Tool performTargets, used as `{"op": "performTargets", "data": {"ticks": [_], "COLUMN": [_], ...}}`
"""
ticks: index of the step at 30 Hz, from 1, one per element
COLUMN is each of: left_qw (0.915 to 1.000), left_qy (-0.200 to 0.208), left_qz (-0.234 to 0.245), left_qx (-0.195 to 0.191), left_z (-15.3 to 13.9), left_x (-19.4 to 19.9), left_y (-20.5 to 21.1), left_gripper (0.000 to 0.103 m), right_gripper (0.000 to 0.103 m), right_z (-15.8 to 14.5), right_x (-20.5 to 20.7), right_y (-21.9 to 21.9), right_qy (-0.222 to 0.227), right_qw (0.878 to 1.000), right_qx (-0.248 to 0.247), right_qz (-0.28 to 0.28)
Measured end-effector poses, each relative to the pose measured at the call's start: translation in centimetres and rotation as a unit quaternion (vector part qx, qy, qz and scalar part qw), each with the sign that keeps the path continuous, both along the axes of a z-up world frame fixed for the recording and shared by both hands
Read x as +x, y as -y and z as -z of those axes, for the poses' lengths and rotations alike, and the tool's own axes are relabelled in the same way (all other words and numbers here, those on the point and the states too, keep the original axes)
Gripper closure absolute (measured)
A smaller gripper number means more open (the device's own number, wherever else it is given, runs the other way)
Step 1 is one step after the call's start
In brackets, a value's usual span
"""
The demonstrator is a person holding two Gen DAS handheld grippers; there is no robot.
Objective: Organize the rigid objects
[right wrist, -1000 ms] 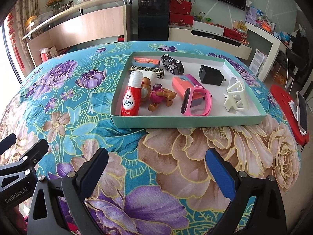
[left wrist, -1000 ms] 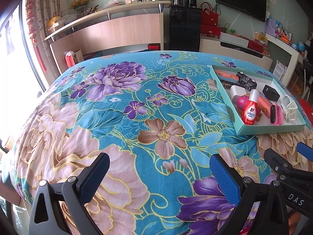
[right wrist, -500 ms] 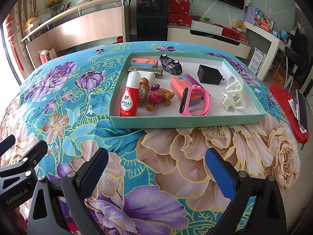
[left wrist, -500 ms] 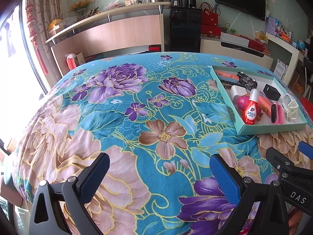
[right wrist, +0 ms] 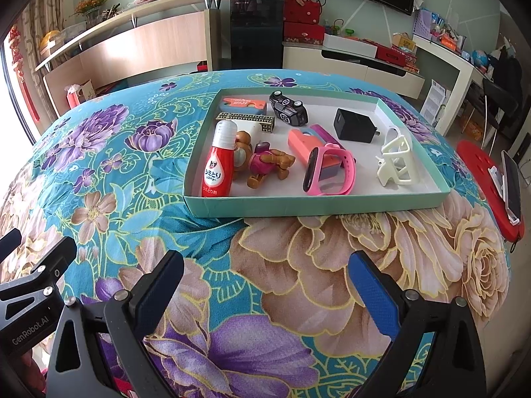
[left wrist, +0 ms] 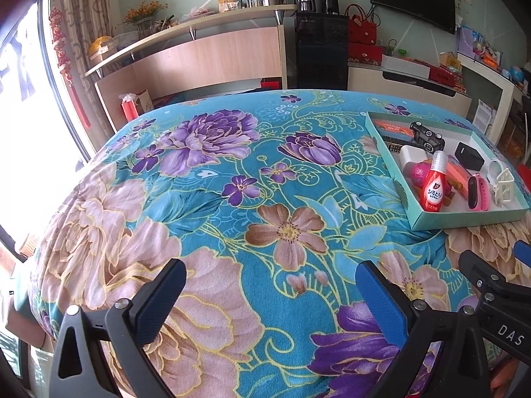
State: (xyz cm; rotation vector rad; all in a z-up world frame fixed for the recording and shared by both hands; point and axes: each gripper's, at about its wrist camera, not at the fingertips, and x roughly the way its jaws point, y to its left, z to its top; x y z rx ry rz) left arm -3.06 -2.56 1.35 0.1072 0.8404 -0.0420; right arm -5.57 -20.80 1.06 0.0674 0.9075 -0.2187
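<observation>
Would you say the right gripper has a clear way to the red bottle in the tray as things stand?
Probably yes. The right gripper is open and empty, and the red bottle stands upright at the tray's near-left corner; only the low wall and bare cloth lie between.

You see both views in bright daylight. It enters from the window [left wrist: 20, 106] at the left, which is blown out to white with no detail. The floral cloth [left wrist: 232, 199] is evenly lit and sharp; shadows on it are soft and short. The tray [right wrist: 298, 204] casts a faint shadow along its near wall. Fisheye distortion bends the shelf [left wrist: 186, 28] and darkens every corner. The far room is slightly soft.
</observation>
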Motion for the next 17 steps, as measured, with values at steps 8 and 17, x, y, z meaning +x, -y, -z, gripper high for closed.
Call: {"op": "performTargets", "data": {"ticks": [8, 17], "left_qw": [0.9999, 0.9997], "left_qy": [0.003, 0.012], "left_qz": [-0.014, -0.016], "left_qx": [0.009, 0.015], "left_z": [-0.04, -0.24], "left_x": [-0.03, -0.23], "left_y": [-0.16, -0.08], "left_gripper": [0.000, 0.000], "right_gripper": [0.004, 0.004], "right_z": [0.05, 0.20], "right_x": [0.02, 0.02], "right_y": [0.03, 0.18], "right_qy": [-0.001, -0.003], "right_qw": [1.000, 1.000], "right_qx": [0.000, 0.003], "right_qz": [0.000, 0.003]}}
